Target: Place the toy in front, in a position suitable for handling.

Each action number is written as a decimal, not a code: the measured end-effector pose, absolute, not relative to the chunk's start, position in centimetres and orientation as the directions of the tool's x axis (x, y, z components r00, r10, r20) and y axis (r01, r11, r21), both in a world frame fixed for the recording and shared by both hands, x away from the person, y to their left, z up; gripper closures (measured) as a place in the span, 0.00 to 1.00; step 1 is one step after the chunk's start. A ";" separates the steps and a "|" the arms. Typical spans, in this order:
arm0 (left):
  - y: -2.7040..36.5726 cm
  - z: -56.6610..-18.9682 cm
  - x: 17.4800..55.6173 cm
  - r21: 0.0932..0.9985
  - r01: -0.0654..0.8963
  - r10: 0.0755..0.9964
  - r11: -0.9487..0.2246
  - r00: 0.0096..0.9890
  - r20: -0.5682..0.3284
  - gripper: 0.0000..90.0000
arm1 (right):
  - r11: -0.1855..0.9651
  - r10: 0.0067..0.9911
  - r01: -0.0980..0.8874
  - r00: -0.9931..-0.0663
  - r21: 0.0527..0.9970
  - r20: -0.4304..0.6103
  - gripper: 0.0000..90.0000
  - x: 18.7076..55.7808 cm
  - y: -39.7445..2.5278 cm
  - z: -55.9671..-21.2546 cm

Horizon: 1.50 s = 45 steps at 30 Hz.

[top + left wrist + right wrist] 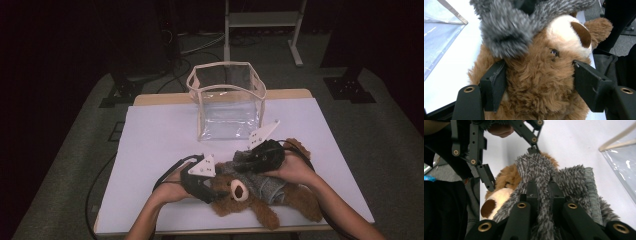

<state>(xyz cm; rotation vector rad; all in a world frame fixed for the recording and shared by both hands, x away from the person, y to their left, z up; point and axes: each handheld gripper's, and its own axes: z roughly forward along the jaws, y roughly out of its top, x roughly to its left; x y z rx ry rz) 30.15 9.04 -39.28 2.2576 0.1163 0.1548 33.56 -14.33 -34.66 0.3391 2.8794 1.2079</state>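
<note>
The left gripper point(539, 82) clamps the teddy bear's point(260, 197) head between its jaws; the right gripper point(546, 202) is pinched shut on its grey fuzzy garment point(564, 177) — just beside, toward the body. The bear lies lengthwise along the table's point(160, 135) near edge.

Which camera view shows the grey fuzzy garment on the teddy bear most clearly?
The right gripper view: the grey garment is close, pinched between that gripper's jaws. The left gripper view shows a blurred fold above the teddy bear's face. The high view shows it small, on the bear's body.
</note>
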 end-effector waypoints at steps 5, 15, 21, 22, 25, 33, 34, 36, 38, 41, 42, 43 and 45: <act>9.0 -39.4 30.1 0.764 0.040 0.152 -0.644 0.985 0.077 0.33 | 0.703 0.208 0.195 -0.976 0.684 0.065 0.91 33.7 -15.5 -34.5; 9.1 -38.7 30.4 0.767 0.048 0.161 -0.639 0.984 0.072 0.31 | 0.685 0.253 0.238 -0.964 0.689 0.081 0.91 33.2 -18.4 -34.7; 8.6 -38.2 30.4 0.767 0.055 0.166 -0.640 0.984 0.068 0.31 | 0.700 0.210 0.209 -0.974 0.682 0.082 0.91 32.3 -16.6 -35.5; 8.3 -38.6 30.4 0.768 0.057 0.159 -0.638 0.985 0.060 0.31 | 0.702 0.213 0.199 -0.975 0.684 0.064 0.91 32.2 -16.6 -35.3; 8.3 -38.7 30.3 0.763 0.044 0.144 -0.645 0.987 0.064 0.31 | 0.678 0.214 0.186 -0.975 0.711 0.051 0.91 32.4 -16.2 -34.8; 8.3 -39.1 30.1 0.758 0.042 0.132 -0.651 0.990 0.058 0.31 | 0.716 0.174 0.152 -0.984 0.681 0.038 0.91 32.4 -14.5 -34.9; 8.2 -39.0 30.0 0.757 0.038 0.130 -0.653 0.989 0.063 0.31 | 0.724 0.176 0.152 -0.984 0.673 0.033 0.91 32.4 -14.8 -34.8; 8.2 -39.0 30.1 0.758 0.039 0.131 -0.651 0.989 0.063 0.31 | 0.729 0.197 0.153 -0.980 0.667 0.009 0.90 32.4 -15.8 -34.5; 8.2 -39.1 30.2 0.759 0.043 0.133 -0.650 0.989 0.058 0.31 | 0.711 0.225 0.175 -0.974 0.682 0.015 0.90 32.5 -17.0 -34.2; 8.3 -38.9 30.2 0.758 0.040 0.136 -0.651 0.989 0.064 0.31 | 0.713 0.240 0.194 -0.970 0.674 0.025 0.91 32.3 -17.7 -34.6; 8.3 -38.7 30.1 0.762 0.047 0.143 -0.646 0.988 0.060 0.30 | 0.713 0.238 0.197 -0.971 0.673 0.032 0.91 32.2 -17.7 -34.9; 8.3 -38.2 30.2 0.763 0.042 0.146 -0.645 0.987 0.070 0.29 | 0.713 0.232 0.195 -0.972 0.673 0.035 0.91 32.0 -17.7 -35.1; 8.3 -37.7 30.4 0.777 0.049 0.161 -0.627 0.985 0.068 0.26 | 0.710 0.235 0.206 -0.971 0.673 0.049 0.91 31.6 -17.5 -35.4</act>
